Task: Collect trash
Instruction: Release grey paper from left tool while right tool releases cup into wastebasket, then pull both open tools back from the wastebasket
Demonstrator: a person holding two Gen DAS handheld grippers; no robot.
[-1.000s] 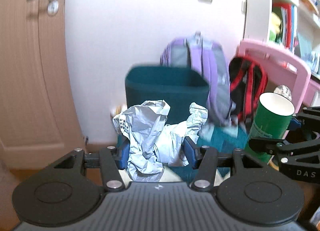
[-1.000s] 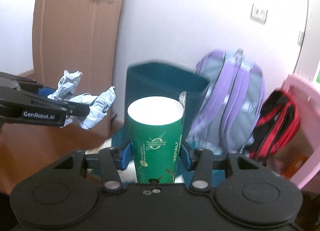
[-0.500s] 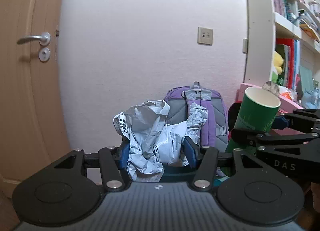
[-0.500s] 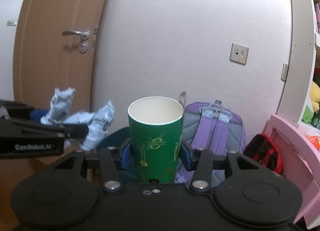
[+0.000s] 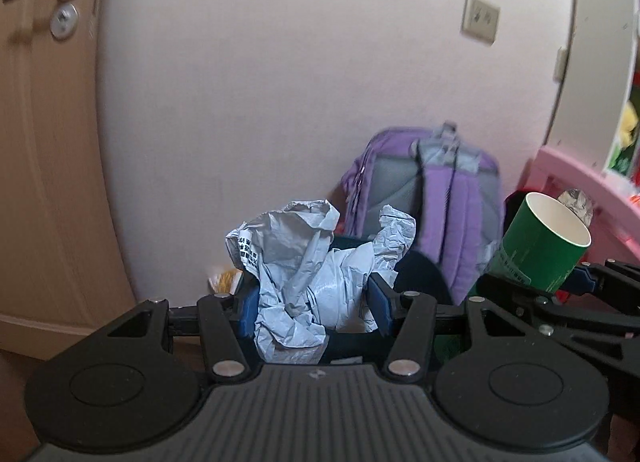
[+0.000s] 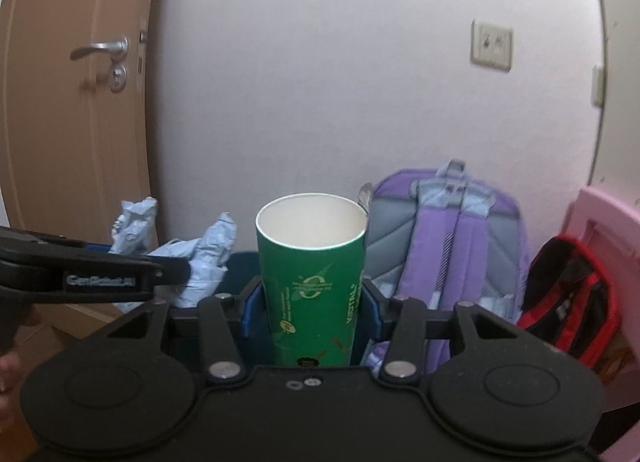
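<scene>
Left wrist view: the left gripper is clamped on a crumpled paper wad, blue pads pressing both sides. The dark bin shows just behind and below the wad, largely hidden by it. To the right, the right gripper holds the cup, tilted. A purple backpack leans on the wall behind the bin.

Right wrist view: the right gripper is closed at medium width on the green paper cup, which stands upright with its mouth open and empty. The bin's rim is visible between wad and cup. The left gripper enters from the left, wad at its tip.

Procedure, as judged: both items are in carry toward the bin. Bring each gripper over the bin opening before releasing; the rim is mostly hidden, so confirm it lies under the load first. Release the wad first, since light paper may cling to a pad. Do not tighten on the cup, as thin walls crush.
</scene>
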